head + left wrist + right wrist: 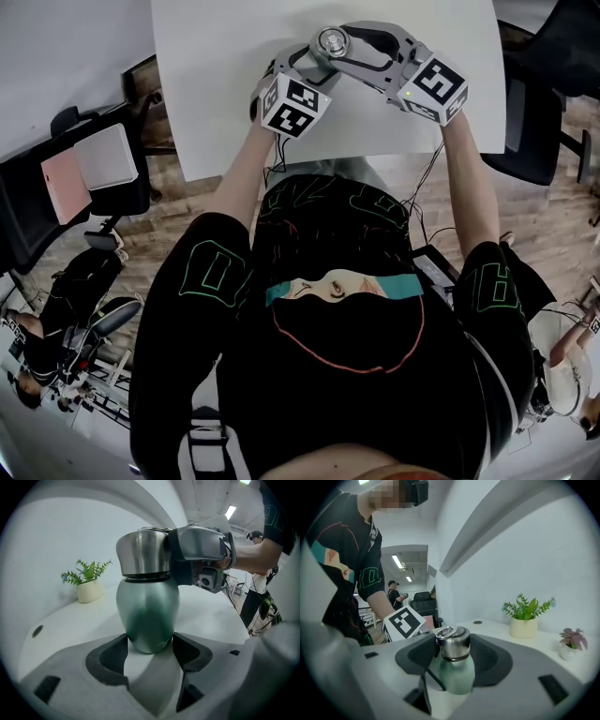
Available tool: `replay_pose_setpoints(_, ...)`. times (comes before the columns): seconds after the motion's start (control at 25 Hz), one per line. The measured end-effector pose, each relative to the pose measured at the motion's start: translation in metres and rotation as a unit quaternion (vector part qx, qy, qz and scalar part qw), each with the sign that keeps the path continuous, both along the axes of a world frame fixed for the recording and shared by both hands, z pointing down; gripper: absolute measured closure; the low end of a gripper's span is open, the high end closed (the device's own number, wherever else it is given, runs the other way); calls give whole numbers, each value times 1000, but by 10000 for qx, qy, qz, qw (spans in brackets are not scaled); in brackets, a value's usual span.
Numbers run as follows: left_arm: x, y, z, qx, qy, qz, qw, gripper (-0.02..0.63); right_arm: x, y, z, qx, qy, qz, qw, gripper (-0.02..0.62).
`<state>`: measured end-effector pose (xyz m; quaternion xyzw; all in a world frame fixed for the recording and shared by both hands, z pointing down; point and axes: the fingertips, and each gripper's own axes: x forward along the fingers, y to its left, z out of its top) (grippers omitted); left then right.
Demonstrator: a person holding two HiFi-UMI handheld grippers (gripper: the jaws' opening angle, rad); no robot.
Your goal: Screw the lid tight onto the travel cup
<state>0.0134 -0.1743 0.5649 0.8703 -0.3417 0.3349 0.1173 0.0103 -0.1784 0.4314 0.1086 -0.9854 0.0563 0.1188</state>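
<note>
The travel cup has a green metal body (147, 613) and a silver lid (143, 552) on top, and it stands upright on the white table (216, 84). My left gripper (150, 648) is shut on the cup's narrow foot, a dark pad against each side. From the other side my right gripper (453, 654) comes in almost level at the top, its pads against both sides of the lid (453, 644). In the head view both grippers meet at the lid (330, 41) near the table's far middle, the left gripper (314, 58) below and the right gripper (345, 43) beside it.
A small green plant in a cream pot (89, 585) stands by the wall behind the cup, with a pink-leaved pot (572, 644) further along. A round cable hole (37, 631) sits in the tabletop. Black chairs (84, 178) flank the table.
</note>
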Motion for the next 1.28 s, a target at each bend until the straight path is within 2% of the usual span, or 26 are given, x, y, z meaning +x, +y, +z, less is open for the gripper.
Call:
replay_pose_setpoints(0.2, 1, 1, 1, -4, 11, -29, 10000, 295, 1, 1, 2, 85, -147, 947, 9954, 362)
replay_pose_setpoints(0.44, 0, 0, 0, 5, 14, -80, 10000, 295, -1, 3, -1, 390, -38, 2140, 9761, 364)
replay_pose_setpoints(0.68, 0, 0, 0, 10, 39, -100, 9999, 295, -5, 5, 0, 529, 52, 2755, 9598, 362)
replay_pose_setpoints(0.96, -2, 0, 0, -20, 47, -84, 10000, 296, -4, 3, 3, 554, 315, 2373, 9693, 366)
replay_pose_setpoints(1.16, 0, 1, 1, -45, 52, -45, 10000, 298, 0, 6, 4, 578, 489, 1596, 9843, 322)
replay_pose_setpoints(1.28, 0, 3, 0, -69, 67, -25, 10000, 298, 0, 8, 4, 769, 790, 985, 9890, 298)
